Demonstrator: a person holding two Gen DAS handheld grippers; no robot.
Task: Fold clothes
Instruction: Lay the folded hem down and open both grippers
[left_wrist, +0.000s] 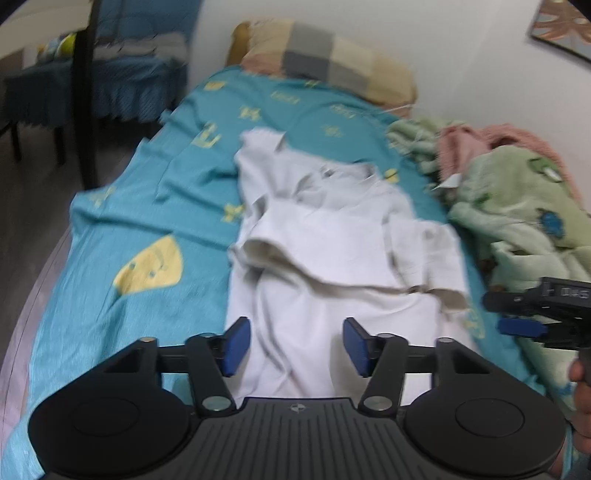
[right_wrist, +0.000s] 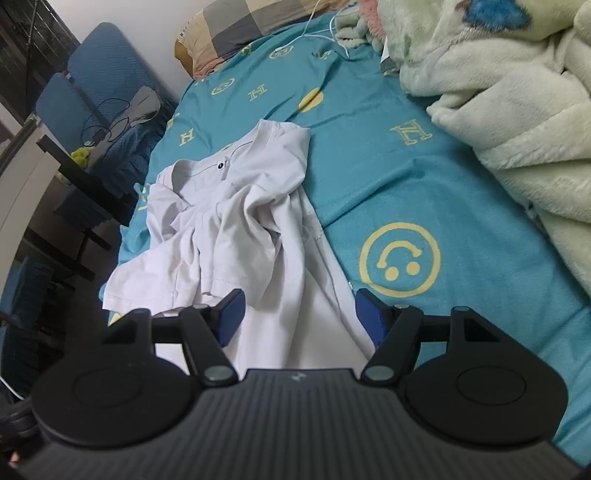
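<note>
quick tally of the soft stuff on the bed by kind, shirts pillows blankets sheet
white shirt: 1, crumpled, not yet folded
checked pillow: 1, at the head of the bed
teal sheet: 1, under everything
fleece blankets: 2 at least, one green and one pink, heaped together by the wall
total: 5

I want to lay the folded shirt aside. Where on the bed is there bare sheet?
Bare sheet lies between the white shirt and the fleece blanket, around the smiley print, and between the shirt's collar and the pillow. The blanket side is crowded; the shirt's other side runs close to the bed's edge.
</note>
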